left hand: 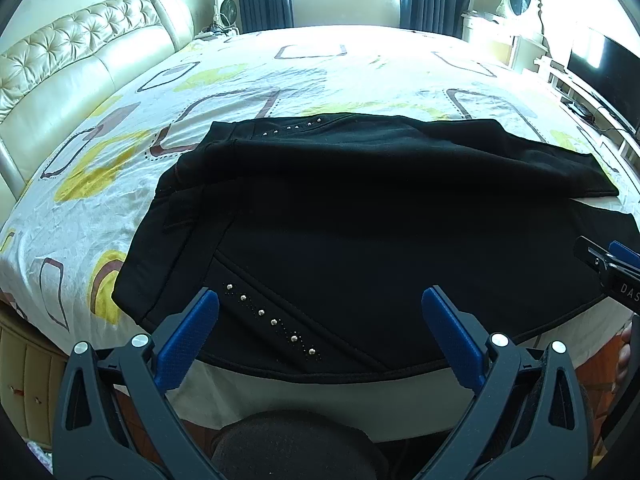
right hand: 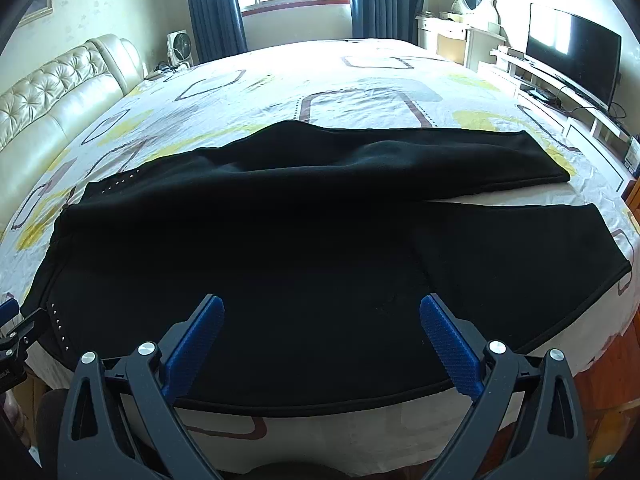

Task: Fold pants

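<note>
Across the left wrist view, the black, soft knit pants with rows of small silver studs (left hand: pixel 360 216) lie spread on the bed with a white sheet printed in yellow and brown shapes (left hand: pixel 120 120). The waistband end lies to the left, and the near hem line runs along the bed's front edge. The left hand-held gripper (left hand: pixel 320 312) hangs over the near stud row with its blue pads wide apart and nothing between them. At the right border a part of the right hand-held gripper (left hand: pixel 608 264) shows.

From the right wrist view, the same pants (right hand: pixel 320 240) reach rightward into two legs: the far leg lies rumpled with a raised fold along its length, and the near one lies flat. A thin strip of sheet parts them near the cuffs. The right hand-held gripper (right hand: pixel 322 316) hovers over the near leg, its pads also spread, clear of the cloth.

The fabric looks limp and light, probably fleecy, so it should drape and sag wherever it is unsupported, and it may drag on the sheet. A pinch of the near edge, at the waistband corner on the left and low on the near leg on the right, seems the soundest hold. Gripping only one layer could leave the under layer behind.
</note>
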`<state>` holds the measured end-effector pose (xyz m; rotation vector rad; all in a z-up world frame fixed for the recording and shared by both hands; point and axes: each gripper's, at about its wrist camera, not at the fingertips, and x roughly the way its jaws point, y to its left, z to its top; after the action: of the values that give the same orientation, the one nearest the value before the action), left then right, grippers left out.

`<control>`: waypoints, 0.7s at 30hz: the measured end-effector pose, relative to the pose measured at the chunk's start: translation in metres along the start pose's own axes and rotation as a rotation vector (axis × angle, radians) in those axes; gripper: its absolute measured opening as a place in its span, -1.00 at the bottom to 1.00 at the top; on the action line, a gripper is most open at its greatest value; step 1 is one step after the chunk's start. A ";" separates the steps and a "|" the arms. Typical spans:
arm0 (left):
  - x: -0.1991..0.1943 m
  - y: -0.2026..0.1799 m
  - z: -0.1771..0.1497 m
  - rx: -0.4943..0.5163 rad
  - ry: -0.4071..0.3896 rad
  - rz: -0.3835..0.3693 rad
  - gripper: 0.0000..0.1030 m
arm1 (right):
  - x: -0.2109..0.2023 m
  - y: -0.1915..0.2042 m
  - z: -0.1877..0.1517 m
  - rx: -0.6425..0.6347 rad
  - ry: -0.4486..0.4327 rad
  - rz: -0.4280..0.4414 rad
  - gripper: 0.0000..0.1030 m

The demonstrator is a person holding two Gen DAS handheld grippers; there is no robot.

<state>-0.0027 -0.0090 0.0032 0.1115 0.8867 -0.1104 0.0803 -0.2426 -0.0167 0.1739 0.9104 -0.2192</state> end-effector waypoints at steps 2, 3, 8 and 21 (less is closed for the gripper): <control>0.000 -0.001 0.000 0.004 0.003 -0.003 0.96 | 0.000 0.000 0.000 0.001 0.000 0.001 0.90; -0.001 -0.001 0.000 0.004 0.003 -0.001 0.96 | 0.001 0.001 0.000 0.001 0.001 0.001 0.90; 0.005 0.000 -0.003 -0.001 0.010 -0.004 0.96 | 0.004 0.003 -0.002 0.001 0.013 0.003 0.90; 0.006 -0.001 -0.006 0.008 0.017 0.002 0.96 | 0.006 0.005 -0.006 -0.007 0.029 0.012 0.90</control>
<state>-0.0030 -0.0093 -0.0054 0.1209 0.9034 -0.1108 0.0809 -0.2375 -0.0251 0.1761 0.9386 -0.2026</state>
